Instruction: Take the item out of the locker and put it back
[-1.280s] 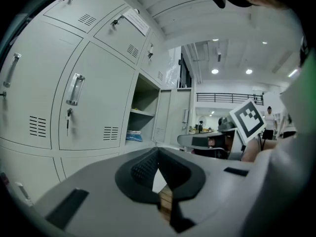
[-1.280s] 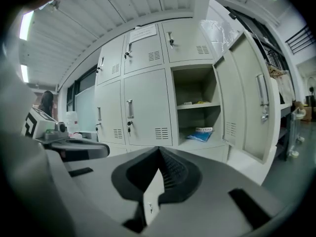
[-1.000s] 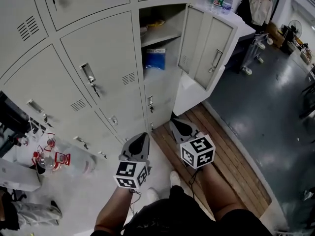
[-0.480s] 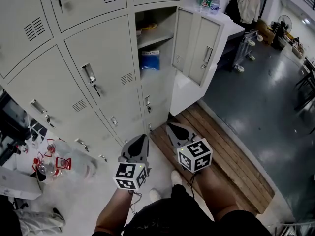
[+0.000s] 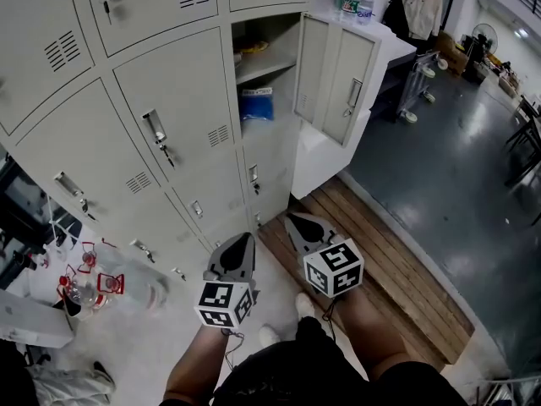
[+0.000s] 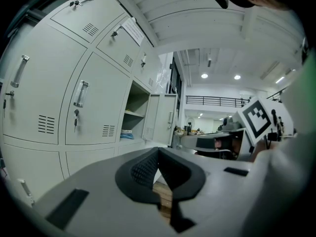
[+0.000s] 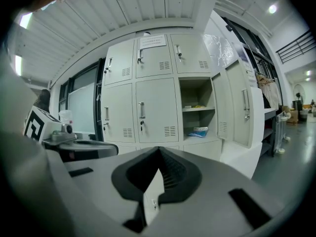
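We are in a workshop's locker area: a bank of grey steel lockers (image 5: 173, 100), a slatted wooden platform (image 5: 393, 273) on dark concrete floor (image 5: 456, 184), a railed mezzanine (image 6: 217, 100) beyond

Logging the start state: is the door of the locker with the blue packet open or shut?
Open: the door stands swung out rightward, and the blue packet shows inside.

My head view is evenly lit and fairly sharp, the inside of the open locker (image 5: 264, 66) in soft shade and the floor (image 5: 439, 176) right of it glossy with glare, while both gripper views bow toward black corners and go soft up close.
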Demonstrator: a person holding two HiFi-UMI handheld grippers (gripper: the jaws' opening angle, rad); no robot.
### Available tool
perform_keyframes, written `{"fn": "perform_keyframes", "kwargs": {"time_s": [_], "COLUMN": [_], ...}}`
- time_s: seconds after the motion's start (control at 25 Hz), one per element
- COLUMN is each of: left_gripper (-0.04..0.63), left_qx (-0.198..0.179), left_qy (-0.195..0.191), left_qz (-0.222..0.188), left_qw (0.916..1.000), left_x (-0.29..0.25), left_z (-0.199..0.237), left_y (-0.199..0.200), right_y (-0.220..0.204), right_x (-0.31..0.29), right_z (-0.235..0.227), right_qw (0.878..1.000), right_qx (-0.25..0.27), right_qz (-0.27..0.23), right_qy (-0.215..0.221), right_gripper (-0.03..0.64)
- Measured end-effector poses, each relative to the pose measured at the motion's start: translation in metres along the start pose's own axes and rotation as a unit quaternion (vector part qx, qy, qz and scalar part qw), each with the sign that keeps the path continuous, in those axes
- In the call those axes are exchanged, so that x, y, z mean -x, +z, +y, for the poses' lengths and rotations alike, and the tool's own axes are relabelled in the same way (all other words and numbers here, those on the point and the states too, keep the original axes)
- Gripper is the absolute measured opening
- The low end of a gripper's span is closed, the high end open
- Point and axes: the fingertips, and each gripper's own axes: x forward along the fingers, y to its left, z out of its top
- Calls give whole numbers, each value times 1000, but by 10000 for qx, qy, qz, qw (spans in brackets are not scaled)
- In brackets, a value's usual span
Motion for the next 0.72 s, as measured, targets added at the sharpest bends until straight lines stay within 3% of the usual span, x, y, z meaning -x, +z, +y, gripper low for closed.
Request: {"fn": "perform_keyframes", "kwargs": {"time_s": [0.72], "left_gripper": [3], "left_qx": [-8], "left_qy": [-7], "left_qz": [49], "left_qw": [10000], "left_x": [5], "left_z": [1], "left_y": [-4], "right_y": [-3], "right_x": [-1], "right_z": [4], "right_qw": [10000], "right_qx": [-89], "right_qz": [-18], "right_qy": [-11], "right_gripper": [0]}}
